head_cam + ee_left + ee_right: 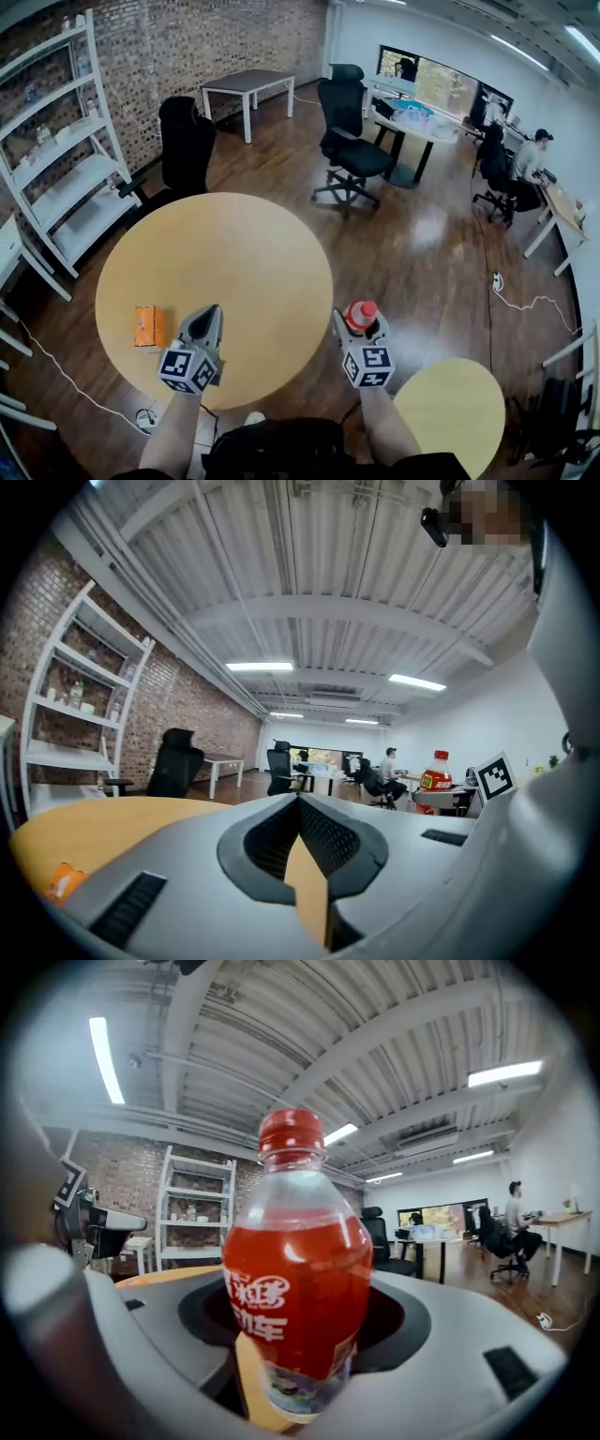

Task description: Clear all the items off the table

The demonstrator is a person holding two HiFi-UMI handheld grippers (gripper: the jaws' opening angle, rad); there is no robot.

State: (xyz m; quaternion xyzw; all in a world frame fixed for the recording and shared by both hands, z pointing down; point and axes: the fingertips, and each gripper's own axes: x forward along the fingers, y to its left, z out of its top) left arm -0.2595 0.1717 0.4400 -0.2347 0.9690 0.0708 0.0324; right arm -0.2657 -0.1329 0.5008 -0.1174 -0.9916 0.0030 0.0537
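A bottle of red drink with a red cap stands upright between the jaws of my right gripper, which is shut on its body; it also shows as a red-capped bottle at the right edge of the round yellow table. The same bottle appears to the right in the left gripper view. My left gripper is shut with nothing in it, over the table's near part. An orange box lies flat on the table left of it, seen low at the left as an orange box.
A second, smaller round yellow table stands at the lower right. White shelving lines the brick wall at the left. Black office chairs and desks stand behind the table; a person sits far right. A cable lies on the wooden floor.
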